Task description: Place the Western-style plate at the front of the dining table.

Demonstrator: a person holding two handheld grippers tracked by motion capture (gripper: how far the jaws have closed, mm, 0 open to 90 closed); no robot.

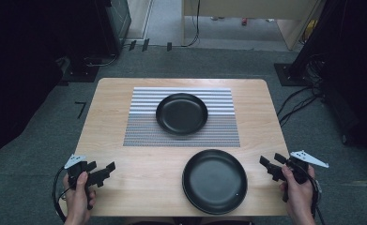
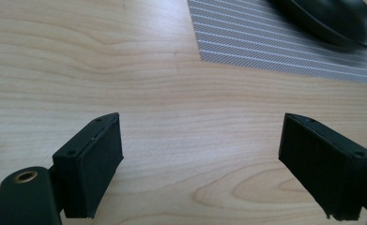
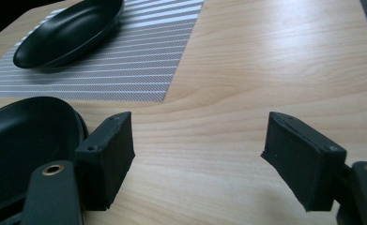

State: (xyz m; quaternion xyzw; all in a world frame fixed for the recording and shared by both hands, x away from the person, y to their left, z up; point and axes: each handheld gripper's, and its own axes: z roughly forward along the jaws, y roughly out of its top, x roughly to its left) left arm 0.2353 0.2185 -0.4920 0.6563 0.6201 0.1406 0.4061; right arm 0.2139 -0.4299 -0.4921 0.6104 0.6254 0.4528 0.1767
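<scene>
Two black plates are on the wooden table [image 1: 139, 159]. One plate [image 1: 181, 113] sits on a grey striped placemat [image 1: 182, 133] in the middle; in the left gripper view that plate [image 2: 331, 18] is at the top right, in the right gripper view it [image 3: 68, 33] is at the top left. The near plate [image 1: 214, 180] lies by the front edge, and it [image 3: 21, 140] shows at the left of the right gripper view. My left gripper [image 1: 102, 169] hovers open at the table's front left with nothing between its jaws. My right gripper [image 1: 272, 165] is open at the front right, just right of the near plate.
The table stands on grey carpet. Dark equipment and cables [image 1: 298, 101] lie to the right and at the back left. Bare wood lies between my two grippers, in front of the placemat.
</scene>
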